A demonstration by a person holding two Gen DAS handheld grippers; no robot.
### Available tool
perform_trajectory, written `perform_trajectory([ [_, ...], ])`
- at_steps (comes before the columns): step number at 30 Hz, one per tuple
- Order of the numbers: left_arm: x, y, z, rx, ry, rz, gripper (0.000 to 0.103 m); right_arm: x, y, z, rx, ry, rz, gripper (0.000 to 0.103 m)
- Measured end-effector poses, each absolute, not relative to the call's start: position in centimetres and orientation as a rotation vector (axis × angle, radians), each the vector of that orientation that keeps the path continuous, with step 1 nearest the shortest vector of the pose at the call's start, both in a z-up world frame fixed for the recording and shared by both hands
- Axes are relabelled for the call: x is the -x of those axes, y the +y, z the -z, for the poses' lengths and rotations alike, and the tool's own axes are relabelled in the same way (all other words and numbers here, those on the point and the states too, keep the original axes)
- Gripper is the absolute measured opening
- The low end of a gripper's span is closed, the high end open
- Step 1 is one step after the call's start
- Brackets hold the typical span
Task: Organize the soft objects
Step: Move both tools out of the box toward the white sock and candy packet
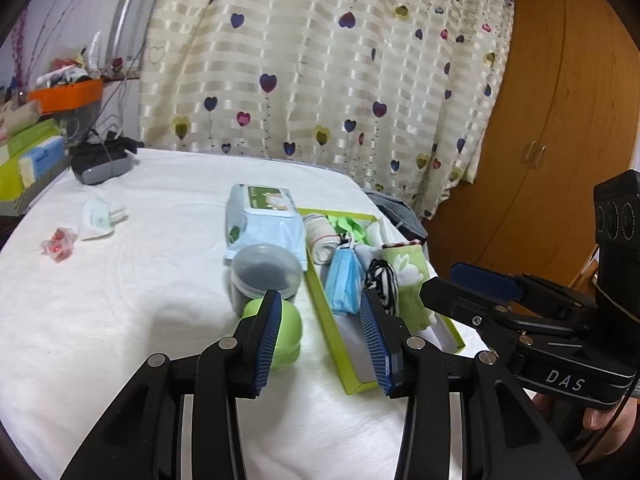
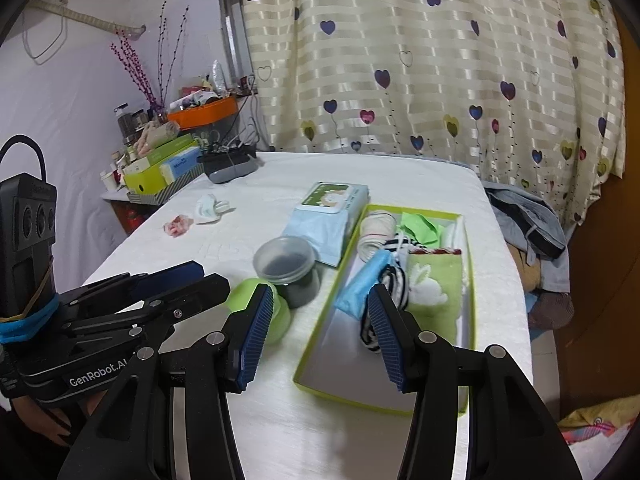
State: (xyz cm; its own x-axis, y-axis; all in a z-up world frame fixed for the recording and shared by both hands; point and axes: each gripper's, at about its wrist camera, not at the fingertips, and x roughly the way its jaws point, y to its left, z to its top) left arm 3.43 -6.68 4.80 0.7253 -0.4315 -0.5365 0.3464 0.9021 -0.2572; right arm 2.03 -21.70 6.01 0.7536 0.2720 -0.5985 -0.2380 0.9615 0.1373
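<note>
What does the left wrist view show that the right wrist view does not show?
Only the left wrist view: the wooden wardrobe and the right hand-held gripper, seen from the side.

Only the right wrist view: the purple twigs, a wall rail, jars, clothes beside the table, and the left hand-held gripper.

Both: the green tray of soft things, wipes pack, grey-lidded jar, green ball, curtain.

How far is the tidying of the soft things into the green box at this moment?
Mostly done: the shallow green cardboard box already holds a blue face mask, a striped black-and-white cloth, a green rabbit towel and a rolled beige sock. In hand: nothing; the left gripper and right gripper are both empty. Left: a small white cloth lies out on the white bedsheet.
</note>
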Motion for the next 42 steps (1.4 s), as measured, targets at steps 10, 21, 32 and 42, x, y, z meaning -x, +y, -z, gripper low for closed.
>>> perform_trajectory([
  [10, -3.5, -4.8, -4.8, 0.165, 0.621, 0.408, 0.040, -2.3, -19.9, -6.3, -0.037, 0.663, -0.303, 0.051],
  [21, -4.0, -1.6, -4.1, 0.205, 0.629, 0.364, 0.040, -3.5, -17.1, -6.3, -0.012, 0.673, -0.349, 0.051],
  [32, -5.2, 4.9, -3.5, 0.257, 0.620, 0.235, 0.040, -6.1, -11.6, -6.2, 0.034, 0.687, -0.444, 0.051],
  [42, -7.0, 10.7, -2.9, 0.279, 0.620, 0.139, 0.040, -9.4, -7.1, -6.5, 0.055, 0.697, -0.493, 0.051],
])
